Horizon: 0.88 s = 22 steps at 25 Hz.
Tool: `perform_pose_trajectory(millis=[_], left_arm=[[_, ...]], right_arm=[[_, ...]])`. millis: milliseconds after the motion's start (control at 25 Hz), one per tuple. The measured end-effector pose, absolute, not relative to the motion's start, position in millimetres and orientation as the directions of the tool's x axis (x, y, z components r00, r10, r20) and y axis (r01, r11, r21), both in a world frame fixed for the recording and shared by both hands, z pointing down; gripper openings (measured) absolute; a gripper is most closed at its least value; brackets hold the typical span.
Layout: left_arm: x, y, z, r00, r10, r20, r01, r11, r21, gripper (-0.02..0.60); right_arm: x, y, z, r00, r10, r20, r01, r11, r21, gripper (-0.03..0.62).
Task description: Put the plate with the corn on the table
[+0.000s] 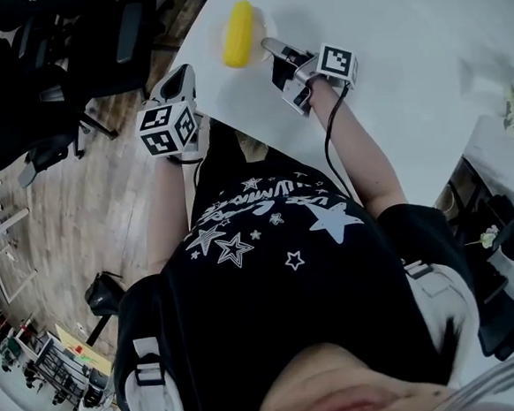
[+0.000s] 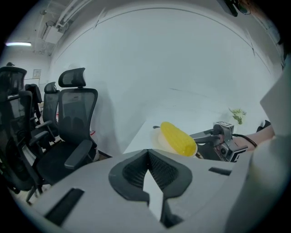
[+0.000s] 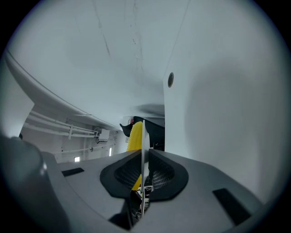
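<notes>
A yellow corn cob [image 1: 239,33] lies on a pale plate [image 1: 262,20] over the near-left corner of the white table [image 1: 406,73]. My right gripper [image 1: 273,48] is shut on the plate's rim. In the right gripper view the plate [image 3: 143,136] shows edge-on as a thin white line between the pads, with the corn [image 3: 135,136] behind it. My left gripper [image 1: 180,78] hangs beside the table's left edge, shut on nothing. From the left gripper [image 2: 148,154] I see the corn [image 2: 178,139], the plate [image 2: 158,141] and the right gripper [image 2: 204,135] ahead. Whether the plate touches the table I cannot tell.
Black office chairs [image 1: 52,74] stand on the wooden floor left of the table, and they also show in the left gripper view [image 2: 72,118]. A small plant [image 2: 237,114] sits far back on the table. A white unit [image 1: 501,150] stands at the right.
</notes>
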<state>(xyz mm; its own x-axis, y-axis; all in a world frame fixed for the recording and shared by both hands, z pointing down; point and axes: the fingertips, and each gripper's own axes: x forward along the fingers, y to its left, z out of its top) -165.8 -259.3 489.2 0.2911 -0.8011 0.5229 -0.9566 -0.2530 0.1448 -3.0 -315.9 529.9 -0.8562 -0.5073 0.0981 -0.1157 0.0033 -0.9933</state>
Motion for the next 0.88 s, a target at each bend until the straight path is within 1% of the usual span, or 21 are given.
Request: perform_pose_trajectory(millis=[280,520,880], left_arm=[[-156.0,-293.7,488.4,0.355,-0.763,0.539,-0.930,-0.349,0.119,0.005],[-210.5,-352.2,514.5,0.463,-0.690,0.557,-0.876,-0.453,0.166,0.005],[-223.4,-396.7,532.4,0.587,-0.590,0.554,-0.786,-0.580,0.215,0.005]], right_arm=[[2.7,-318.6,526.0,-0.801,-0.593,0.084,-0.104,-0.001,-0.995,0.034],[-54.6,-342.2,546.9,-0.746,-0.650,0.142,-0.164,-0.027,-0.986,0.034],[-66.1,-363.9,564.0,-0.620,-0.762,0.188,-0.204,-0.074,-0.976,0.034]])
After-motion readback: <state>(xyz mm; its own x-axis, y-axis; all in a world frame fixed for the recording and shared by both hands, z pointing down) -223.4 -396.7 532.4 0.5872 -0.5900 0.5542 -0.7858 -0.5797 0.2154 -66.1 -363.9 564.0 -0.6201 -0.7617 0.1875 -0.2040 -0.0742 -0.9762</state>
